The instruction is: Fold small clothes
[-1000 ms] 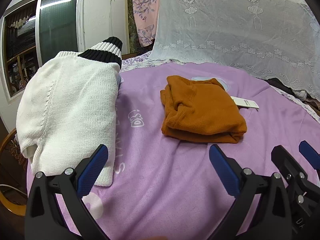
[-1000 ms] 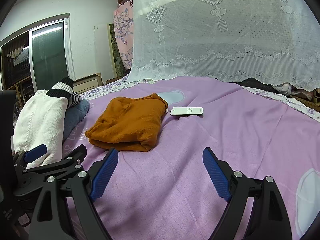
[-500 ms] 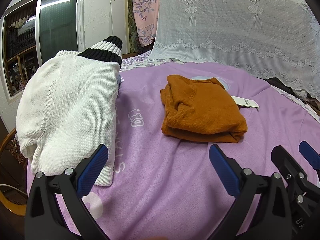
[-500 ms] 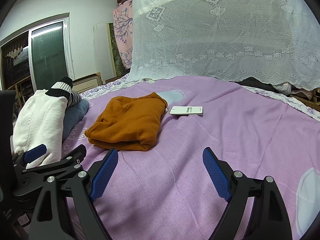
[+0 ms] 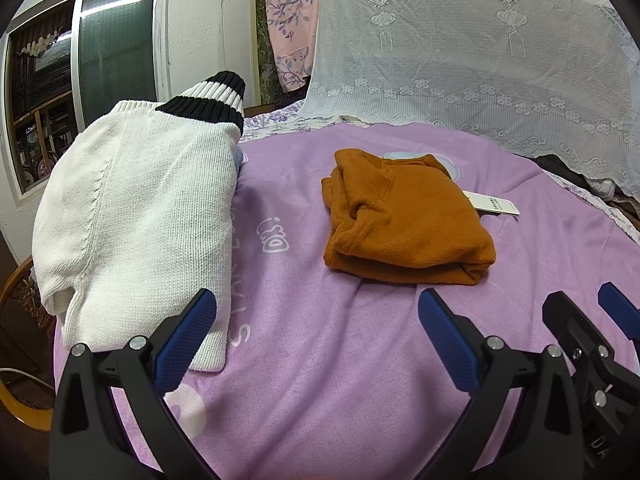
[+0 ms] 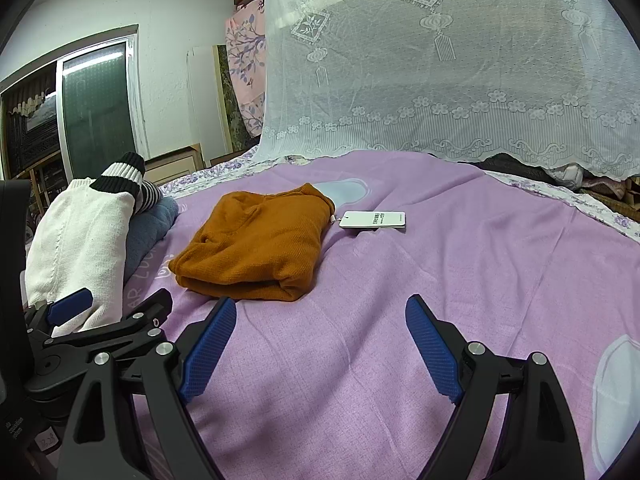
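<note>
I am holding both claws wide and empty over the purple bedsheet (image 5: 320, 360): left claw (image 5: 316, 336), right claw (image 6: 320, 340). Folded rust-orange knit top (image 6: 256, 244) is lying centre frame, finished; white knit sweater (image 5: 140, 208) is waiting, stacked left.

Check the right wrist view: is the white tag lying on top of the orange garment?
No, the white tag lies flat on the purple sheet beside the folded orange garment, off its far right corner.
</note>
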